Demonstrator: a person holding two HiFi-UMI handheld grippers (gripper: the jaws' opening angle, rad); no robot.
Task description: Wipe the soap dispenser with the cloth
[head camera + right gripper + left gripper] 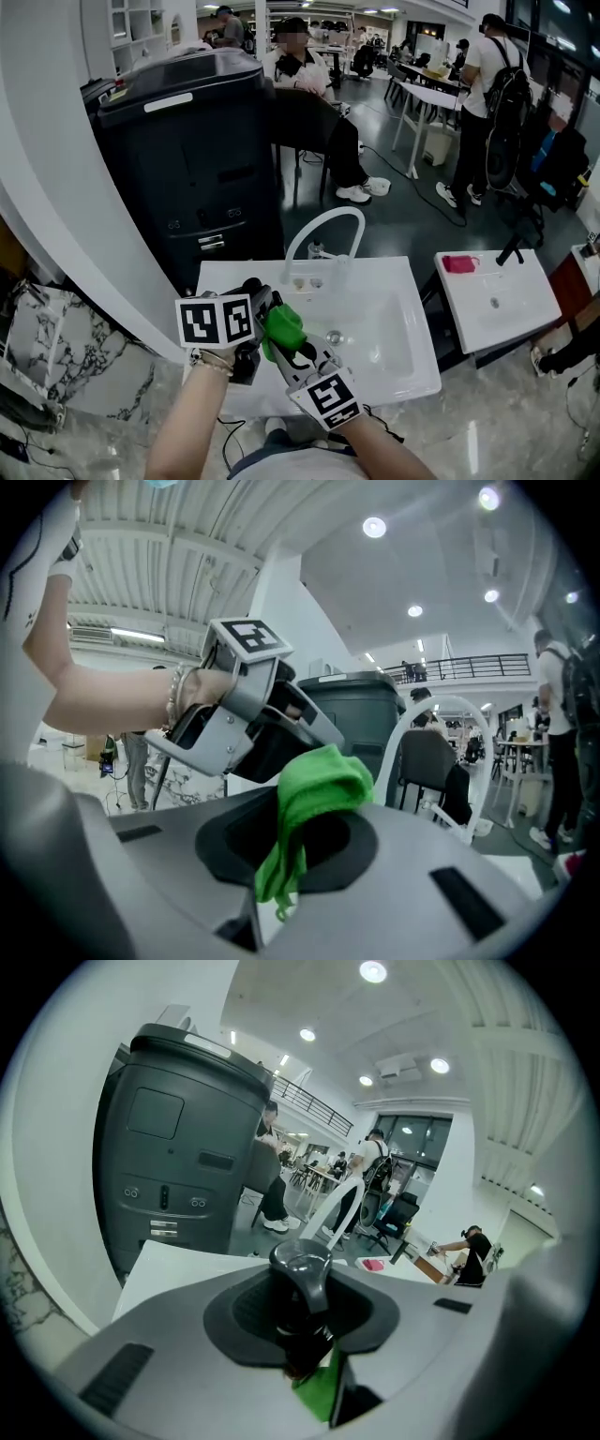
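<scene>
My left gripper (259, 306) (300, 1330) is shut on the soap dispenser (302, 1274), a dark bottle with a black pump head that stands up between the jaws. In the head view the grippers hide most of it. My right gripper (298, 352) (298, 855) is shut on a bright green cloth (282, 324) (317, 785), bunched and hanging from the jaws. The cloth (319, 1389) lies right against the dispenser's lower part, just under the neck. Both grippers meet over the left front of the white sink (398, 370).
A white arched faucet (323, 225) rises at the sink's back edge. A tall black machine (187, 159) stands behind the sink on the left. A second white sink (511, 314) with a pink item (459, 263) is at the right. People sit and stand farther back.
</scene>
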